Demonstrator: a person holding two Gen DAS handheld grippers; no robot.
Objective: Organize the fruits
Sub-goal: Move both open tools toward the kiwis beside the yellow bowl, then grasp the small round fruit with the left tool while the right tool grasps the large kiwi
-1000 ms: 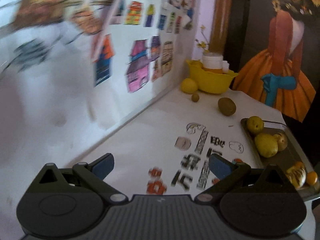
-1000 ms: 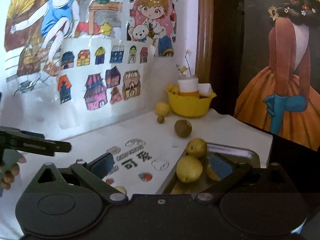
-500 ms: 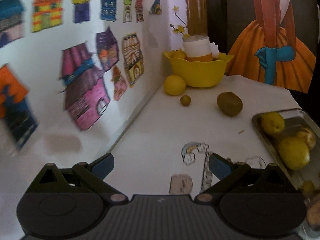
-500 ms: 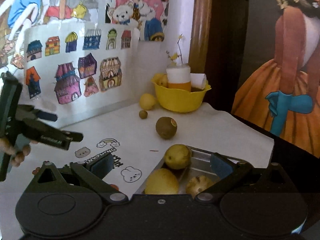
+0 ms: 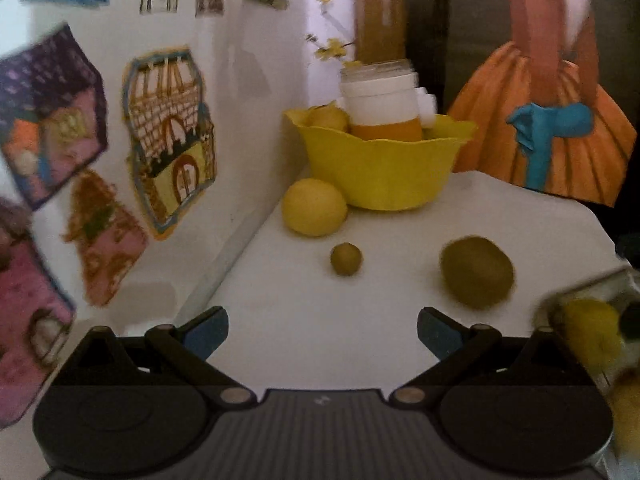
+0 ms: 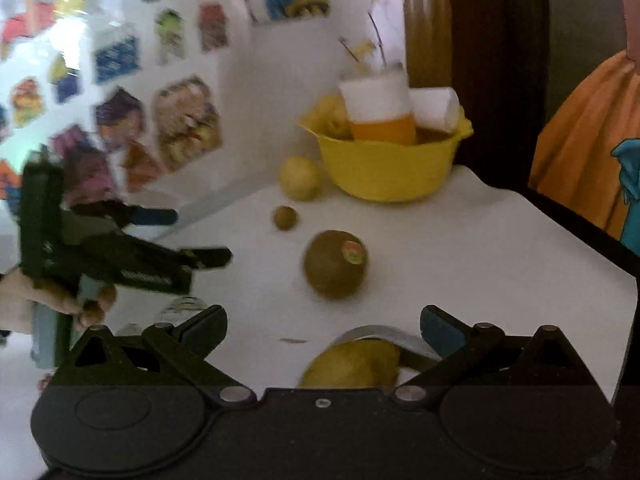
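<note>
On the white table a brown kiwi (image 5: 476, 272) (image 6: 335, 264) lies loose, with a small olive-green fruit (image 5: 346, 259) (image 6: 285, 217) and a yellow lemon (image 5: 314, 207) (image 6: 299, 178) beyond it, beside a yellow bowl (image 5: 380, 172) (image 6: 384, 168). A metal tray (image 5: 592, 292) (image 6: 380, 334) with yellow fruit sits at the near right. My left gripper (image 5: 322, 330) is open and empty, short of the small fruit. My right gripper (image 6: 324, 328) is open too, over the tray's corner, with a yellow fruit (image 6: 352, 364) just below it.
The bowl holds a white-and-orange jar (image 5: 384, 108) and a yellow fruit. A wall with coloured drawings (image 5: 168, 136) runs along the table's left side. A dark panel with an orange-dress picture (image 5: 552, 120) stands behind. A hand (image 6: 60, 296) holds the left gripper.
Both grippers have moved forward toward the bowl; the fruits and bowl loom larger. The tray has slid to the edge of both views. Both jaws stay open.
</note>
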